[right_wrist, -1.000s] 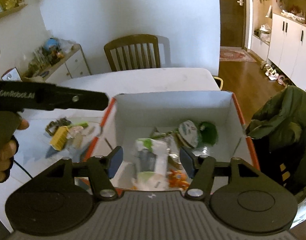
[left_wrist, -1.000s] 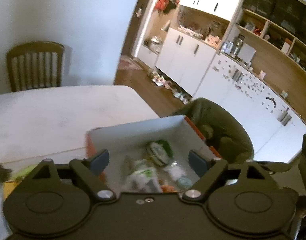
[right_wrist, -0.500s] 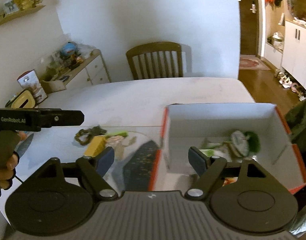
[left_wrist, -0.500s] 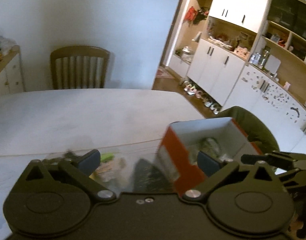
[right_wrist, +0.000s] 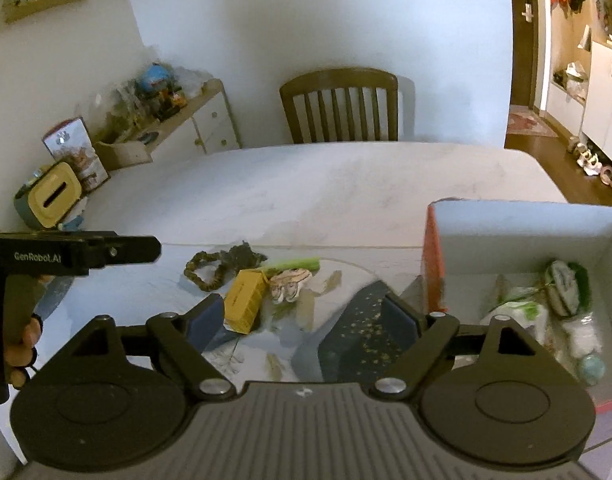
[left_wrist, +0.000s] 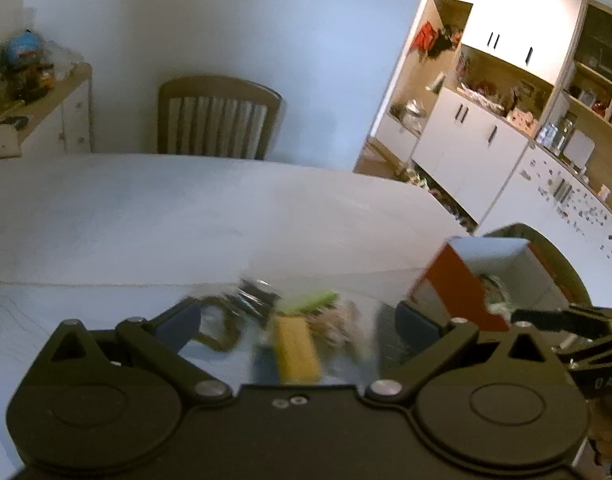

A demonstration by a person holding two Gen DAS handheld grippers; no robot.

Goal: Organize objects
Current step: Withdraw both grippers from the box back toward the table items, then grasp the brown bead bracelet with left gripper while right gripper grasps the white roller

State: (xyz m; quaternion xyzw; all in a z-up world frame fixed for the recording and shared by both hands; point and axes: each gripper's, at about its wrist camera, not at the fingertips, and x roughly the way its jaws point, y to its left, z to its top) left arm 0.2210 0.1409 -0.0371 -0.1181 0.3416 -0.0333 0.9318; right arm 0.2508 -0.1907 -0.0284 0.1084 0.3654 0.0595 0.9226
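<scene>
Hovering over the white table (right_wrist: pixel 346 184), both grippers are spread wide with nothing held. The left gripper (left_wrist: pixel 298 320) is pointed at a blurry pile: yellow box (left_wrist: pixel 296 346), green strip (left_wrist: pixel 310 300), brownish hair tie (left_wrist: pixel 218 324). The right gripper (right_wrist: pixel 302 318) is parked above the same clutter, with the yellow box (right_wrist: pixel 246 300) near its left finger. The orange-sided box (right_wrist: pixel 522 240), already loaded with packets, is seen off to the right.

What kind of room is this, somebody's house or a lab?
Most likely a home dining area. A large pale table has a wooden chair pushed up to it, white cabinets with cluttered shelves line one wall, and shoes lie on the wood floor by a doorway.
</scene>
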